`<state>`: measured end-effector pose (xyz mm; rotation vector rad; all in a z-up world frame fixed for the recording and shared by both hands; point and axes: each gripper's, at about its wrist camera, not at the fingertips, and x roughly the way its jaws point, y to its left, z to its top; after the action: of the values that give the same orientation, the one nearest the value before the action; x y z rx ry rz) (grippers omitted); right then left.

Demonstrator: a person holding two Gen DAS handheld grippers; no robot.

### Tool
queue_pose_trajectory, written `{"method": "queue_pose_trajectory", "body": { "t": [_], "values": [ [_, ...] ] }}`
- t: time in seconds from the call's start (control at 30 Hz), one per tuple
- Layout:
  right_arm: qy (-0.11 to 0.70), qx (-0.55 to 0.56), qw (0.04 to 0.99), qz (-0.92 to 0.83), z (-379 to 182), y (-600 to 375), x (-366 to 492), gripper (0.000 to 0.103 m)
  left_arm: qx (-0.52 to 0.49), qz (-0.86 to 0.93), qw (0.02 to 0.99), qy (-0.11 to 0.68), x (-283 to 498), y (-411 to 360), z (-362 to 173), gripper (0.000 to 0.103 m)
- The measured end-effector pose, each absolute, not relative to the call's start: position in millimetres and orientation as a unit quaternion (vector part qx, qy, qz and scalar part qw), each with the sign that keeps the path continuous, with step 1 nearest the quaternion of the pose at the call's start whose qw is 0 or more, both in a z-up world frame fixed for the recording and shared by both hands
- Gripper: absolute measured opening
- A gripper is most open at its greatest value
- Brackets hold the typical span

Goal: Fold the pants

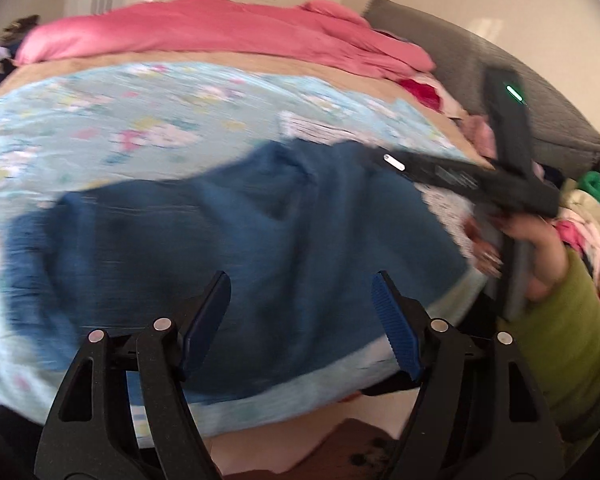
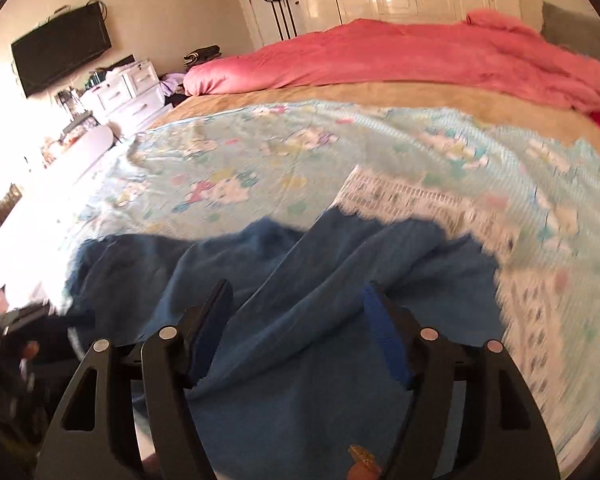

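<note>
The blue pants (image 1: 220,240) lie rumpled on a light blue cartoon-print sheet (image 1: 120,120) near the bed's front edge. My left gripper (image 1: 300,280) hovers over them, open, with nothing pressed between its blue pads. In the right wrist view the pants (image 2: 320,340) show long creases running up to the right. My right gripper (image 2: 297,286) is open just above that cloth, and its pads do not press on it. The left wrist view is blurred.
A pink quilt (image 2: 420,56) is heaped along the far side of the bed. A hand in a green sleeve (image 1: 560,332) holds a black tool at the right. A grey headboard (image 1: 460,64) and piled clothes (image 1: 596,208) lie beyond. White drawers (image 2: 132,92) stand to the left.
</note>
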<state>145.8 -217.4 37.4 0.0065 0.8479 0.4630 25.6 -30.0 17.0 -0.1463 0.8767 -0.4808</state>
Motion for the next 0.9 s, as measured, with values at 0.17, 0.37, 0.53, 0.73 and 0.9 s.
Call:
{"method": "queue_pose_trajectory", "body": {
  "t": [0.17, 0.37, 0.53, 0.73, 0.9],
  "values": [
    [0.437, -0.025, 0.878, 0.192, 22.3, -200.0, 197.4, 0.067, -0.065, -0.241, 0.857, 0.451, 42.7, -57.4, -8.1, 0.065],
    [0.467, -0.047, 0.866, 0.173, 1.7, -173.4, 246.2, 0.066, -0.088, -0.220, 0.855, 0.462, 60.8, -59.6, -32.2, 0.065],
    [0.489, -0.058, 0.858, 0.147, -14.5, -151.2, 278.9, 0.087, -0.107, -0.218, 0.863, 0.443, 61.6, -56.3, -32.7, 0.043],
    [0.491, -0.071, 0.864, 0.085, -32.9, -154.3, 301.8, 0.083, -0.109, -0.236, 0.860, 0.440, 62.8, -49.4, -39.5, 0.014],
    [0.474, -0.051, 0.877, 0.070, -27.5, -181.7, 301.1, 0.027, -0.089, -0.246, 0.863, 0.433, 57.8, -55.2, -37.5, 0.014]
  ]
}}
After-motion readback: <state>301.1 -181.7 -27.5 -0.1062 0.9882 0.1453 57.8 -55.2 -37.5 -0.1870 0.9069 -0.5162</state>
